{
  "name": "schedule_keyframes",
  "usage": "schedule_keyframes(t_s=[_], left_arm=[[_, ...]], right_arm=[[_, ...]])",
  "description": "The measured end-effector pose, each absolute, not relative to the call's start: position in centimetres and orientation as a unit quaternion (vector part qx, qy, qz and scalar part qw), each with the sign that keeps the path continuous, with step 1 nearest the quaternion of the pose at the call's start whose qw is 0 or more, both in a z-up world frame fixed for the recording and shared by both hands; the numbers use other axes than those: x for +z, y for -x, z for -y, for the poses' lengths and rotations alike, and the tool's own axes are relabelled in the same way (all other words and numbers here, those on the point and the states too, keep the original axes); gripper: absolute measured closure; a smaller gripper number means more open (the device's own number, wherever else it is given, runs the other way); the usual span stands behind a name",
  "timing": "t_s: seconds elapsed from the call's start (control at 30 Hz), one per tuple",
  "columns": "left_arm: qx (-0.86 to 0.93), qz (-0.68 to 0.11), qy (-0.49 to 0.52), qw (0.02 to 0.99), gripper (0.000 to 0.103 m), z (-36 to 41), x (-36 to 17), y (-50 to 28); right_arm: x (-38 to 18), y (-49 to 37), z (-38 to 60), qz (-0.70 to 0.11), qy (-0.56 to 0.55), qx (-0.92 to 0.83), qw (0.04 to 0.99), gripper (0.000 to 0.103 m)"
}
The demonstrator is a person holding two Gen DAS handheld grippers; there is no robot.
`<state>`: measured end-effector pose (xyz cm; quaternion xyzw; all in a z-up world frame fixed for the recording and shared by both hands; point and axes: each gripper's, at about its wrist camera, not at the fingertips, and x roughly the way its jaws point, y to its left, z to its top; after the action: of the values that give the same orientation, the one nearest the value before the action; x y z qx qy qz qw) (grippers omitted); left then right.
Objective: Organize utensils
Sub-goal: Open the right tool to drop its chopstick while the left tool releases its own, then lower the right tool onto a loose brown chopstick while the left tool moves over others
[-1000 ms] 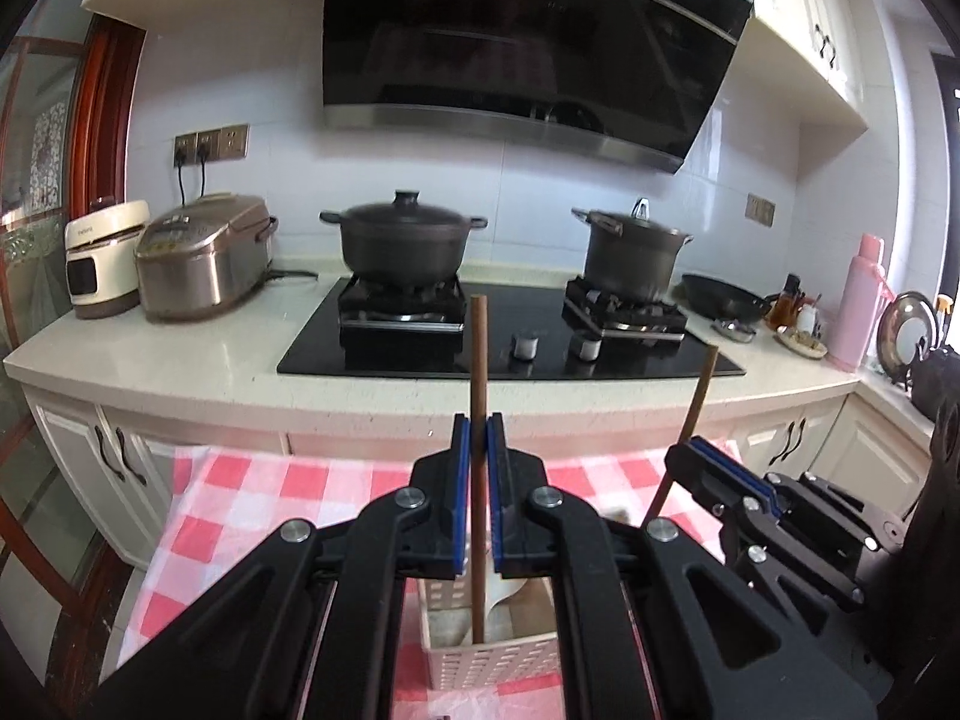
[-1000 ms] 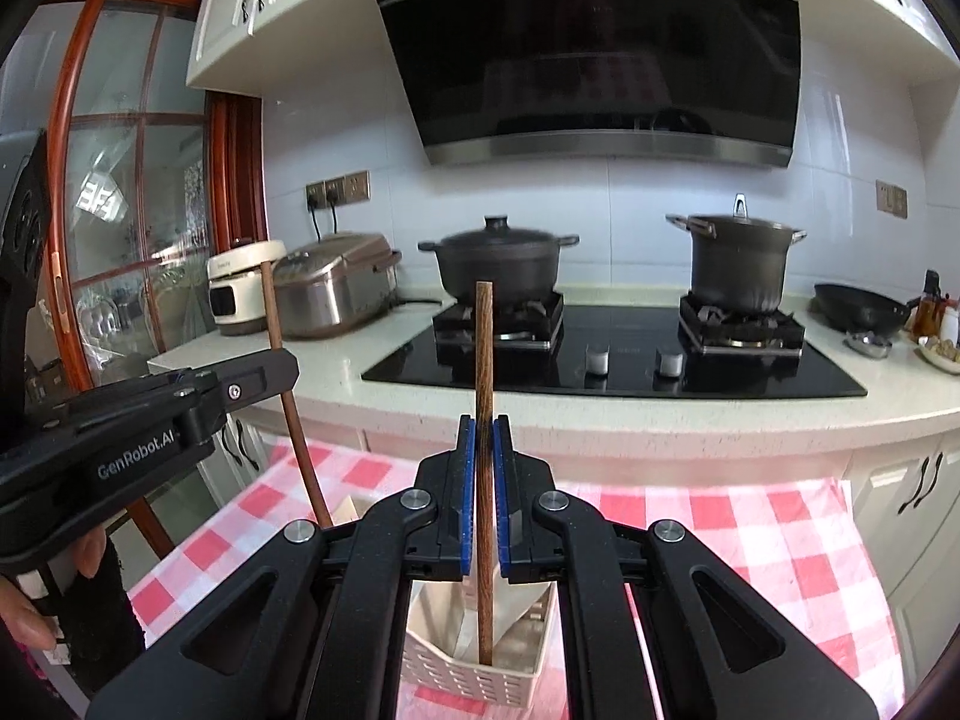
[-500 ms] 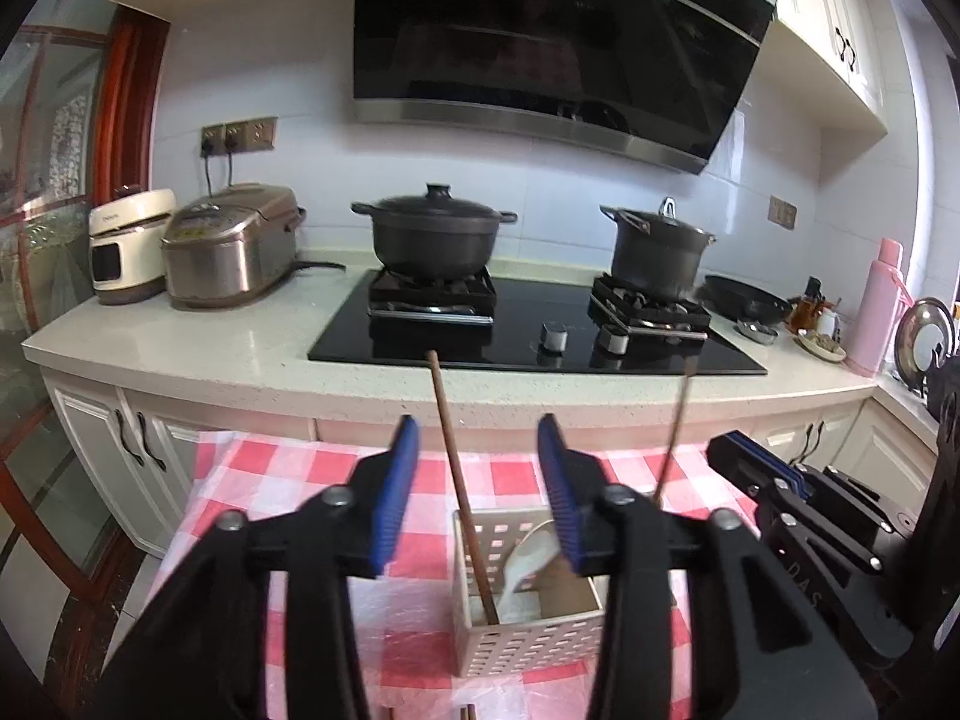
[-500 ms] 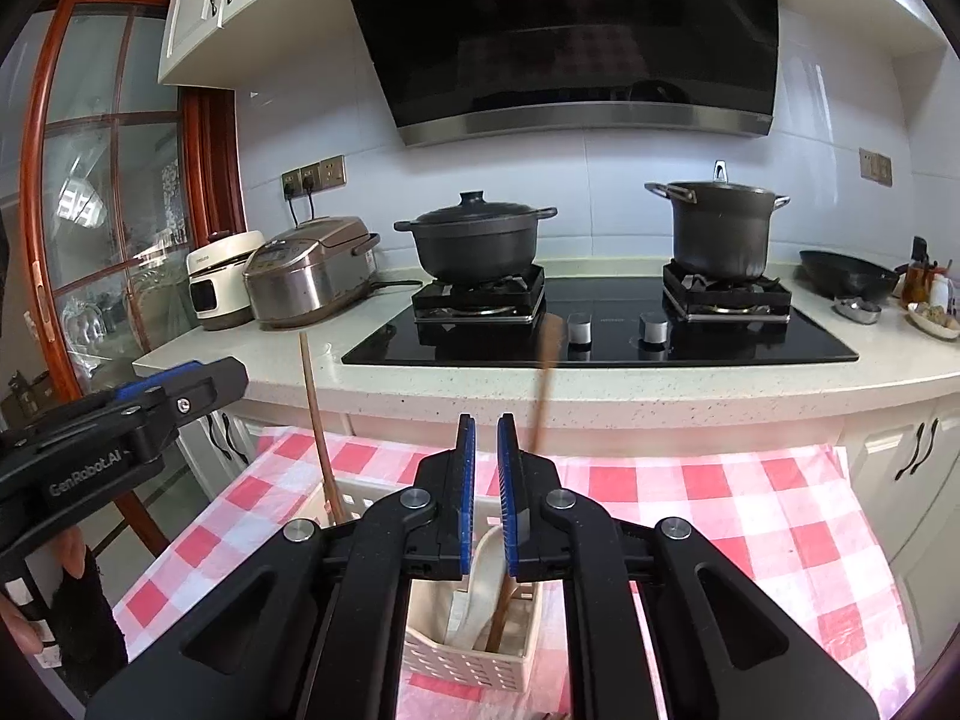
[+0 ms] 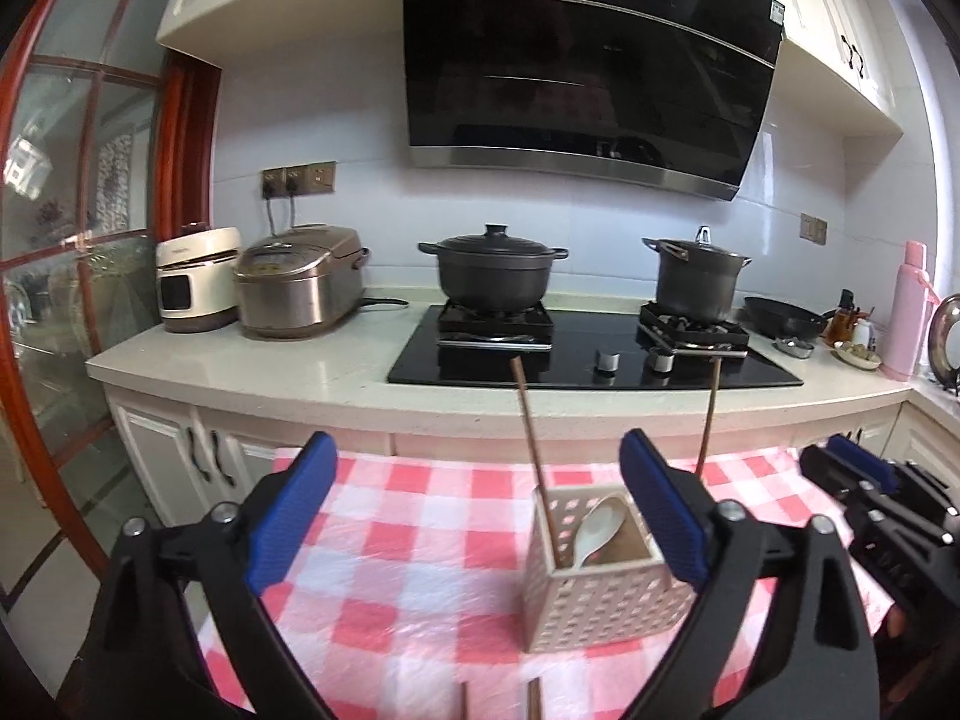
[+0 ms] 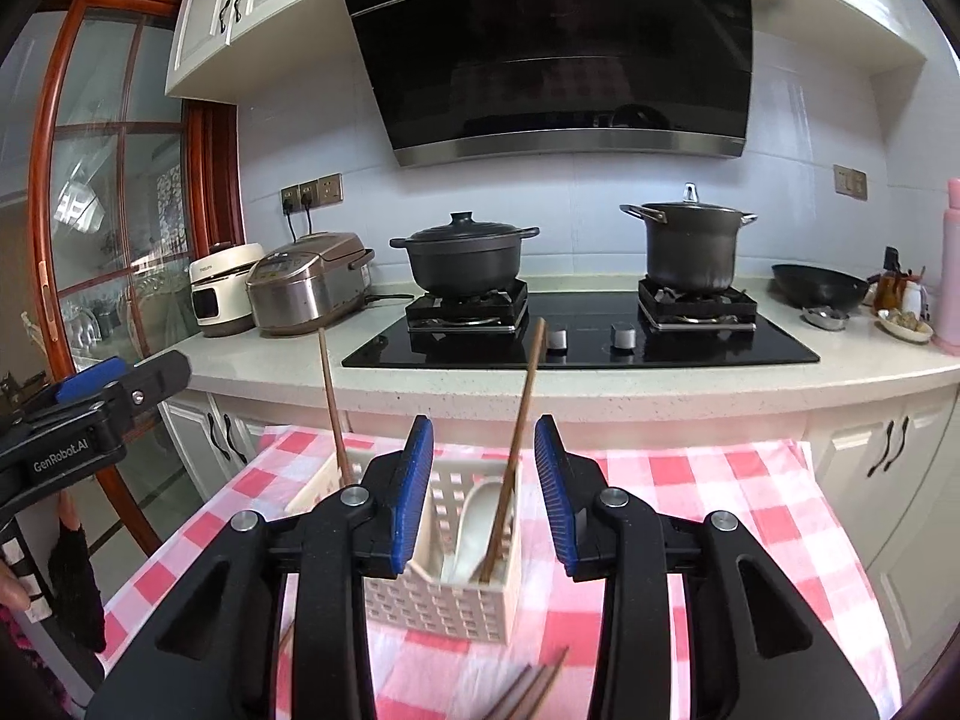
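Standing in the white perforated holder point(image 6: 444, 564) on the checked cloth point(image 5: 384, 540), two wooden chopsticks point(image 6: 516, 450) lean apart beside a white spoon point(image 5: 597, 531). We see both grippers freshly opened and gripping nothing: the left gripper point(image 5: 474, 510) spread wide, the right gripper point(image 6: 483, 492) parted less, its chopstick loose between the jaws, untouched. More loose chopsticks point(image 6: 528, 693) lie flat on the cloth below the right fingers, long axes running toward the holder. We judge the right gripper nearer; it must drop and come back to reach them.
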<state>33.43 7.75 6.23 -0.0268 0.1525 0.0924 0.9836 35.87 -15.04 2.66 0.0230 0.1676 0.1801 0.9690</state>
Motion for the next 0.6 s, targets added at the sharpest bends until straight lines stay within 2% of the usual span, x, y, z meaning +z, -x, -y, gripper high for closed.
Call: schedule_keyframes(t_s=[0.6], left_arm=[[0.100,-0.239,0.028,0.965,0.009,-8.8,-4.4,-27.9]], right_arm=[[-5.7,-30.5,16.2,-0.237,-0.023,0.156,0.959,0.068]])
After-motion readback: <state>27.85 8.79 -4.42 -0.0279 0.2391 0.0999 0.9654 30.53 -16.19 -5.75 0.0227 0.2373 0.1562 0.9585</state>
